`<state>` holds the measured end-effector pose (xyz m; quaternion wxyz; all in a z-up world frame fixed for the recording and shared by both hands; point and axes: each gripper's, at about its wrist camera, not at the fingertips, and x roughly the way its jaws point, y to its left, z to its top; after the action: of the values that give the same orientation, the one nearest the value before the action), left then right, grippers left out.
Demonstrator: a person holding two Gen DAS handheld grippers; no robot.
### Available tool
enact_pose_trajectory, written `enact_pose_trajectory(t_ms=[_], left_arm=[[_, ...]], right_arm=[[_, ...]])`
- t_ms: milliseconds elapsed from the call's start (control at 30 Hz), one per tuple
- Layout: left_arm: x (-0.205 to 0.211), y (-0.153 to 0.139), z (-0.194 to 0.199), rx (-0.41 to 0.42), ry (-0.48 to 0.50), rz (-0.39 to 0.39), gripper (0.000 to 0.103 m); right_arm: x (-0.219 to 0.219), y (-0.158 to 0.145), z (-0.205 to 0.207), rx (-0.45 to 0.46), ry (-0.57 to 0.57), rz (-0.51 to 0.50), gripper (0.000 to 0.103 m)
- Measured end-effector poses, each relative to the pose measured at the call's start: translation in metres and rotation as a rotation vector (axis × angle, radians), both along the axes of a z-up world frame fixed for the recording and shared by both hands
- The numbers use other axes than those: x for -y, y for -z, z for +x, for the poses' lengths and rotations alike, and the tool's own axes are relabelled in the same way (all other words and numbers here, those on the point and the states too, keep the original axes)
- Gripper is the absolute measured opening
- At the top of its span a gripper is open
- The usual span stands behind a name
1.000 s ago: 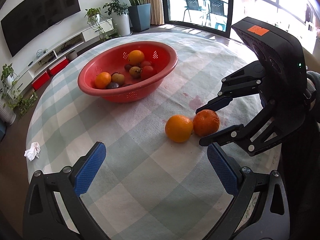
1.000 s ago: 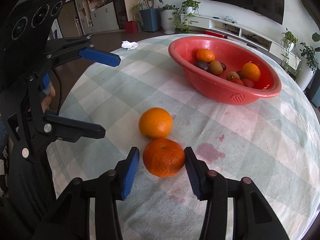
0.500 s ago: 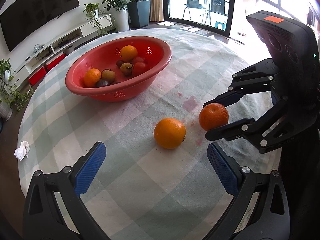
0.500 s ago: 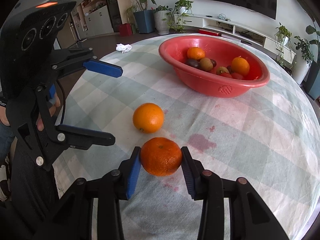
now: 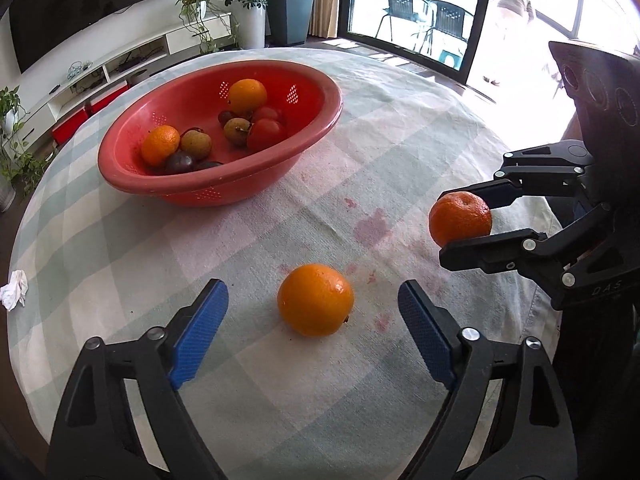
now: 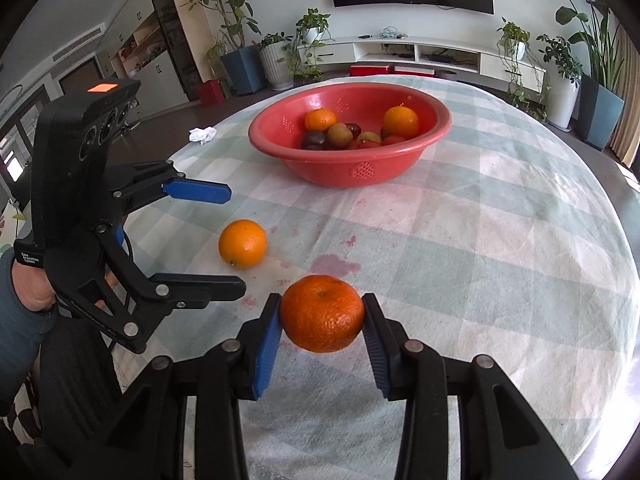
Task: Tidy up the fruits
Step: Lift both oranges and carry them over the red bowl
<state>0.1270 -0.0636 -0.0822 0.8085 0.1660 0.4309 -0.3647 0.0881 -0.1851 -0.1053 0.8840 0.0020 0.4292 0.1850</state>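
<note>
My right gripper (image 6: 320, 320) is shut on a dark orange mandarin (image 6: 322, 313) and holds it just above the checked tablecloth; the same mandarin (image 5: 460, 219) and right gripper (image 5: 466, 220) show at the right of the left wrist view. A smooth orange (image 5: 316, 299) lies on the cloth between the blue pads of my left gripper (image 5: 312, 316), whose jaws are closing without touching it. The orange (image 6: 242, 243) sits ahead of the left gripper (image 6: 232, 236) in the right wrist view. A red bowl (image 5: 280, 184) farther back holds several fruits.
The round table (image 5: 120, 240) carries a pale checked cloth with pink stains (image 5: 372, 226). A crumpled white tissue (image 5: 14, 290) lies near its left edge. Beyond stand potted plants, a low TV unit and glass doors. A hand in a blue sleeve (image 6: 24, 312) grips the left gripper.
The right gripper shut on the mandarin and lifted it away to the right. The left gripper moved toward the remaining orange and its jaws narrowed around it.
</note>
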Motion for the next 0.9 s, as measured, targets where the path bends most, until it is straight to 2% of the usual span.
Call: enact_pose_trajectory(t_ms=[167, 300, 700, 900], left_arm=[[0.006, 0.006, 0.002, -0.012, -0.007, 0.004, 0.062], [0.011, 0.011, 0.0, -0.02, 0.005, 0.033, 0.037], [0.007, 0.009, -0.001, -0.027, -0.017, 0.005, 0.036], [0.0, -0.003, -0.001, -0.015, -0.047, -0.027, 0.036]], right_arm=[[0.001, 0.001, 0.001, -0.001, 0.006, 0.008, 0.042], [0.002, 0.002, 0.001, -0.001, 0.008, 0.011, 0.042], [0.005, 0.001, 0.001, 0.004, 0.014, 0.014, 0.042], [0.007, -0.003, 0.001, 0.016, 0.024, 0.021, 0.042]])
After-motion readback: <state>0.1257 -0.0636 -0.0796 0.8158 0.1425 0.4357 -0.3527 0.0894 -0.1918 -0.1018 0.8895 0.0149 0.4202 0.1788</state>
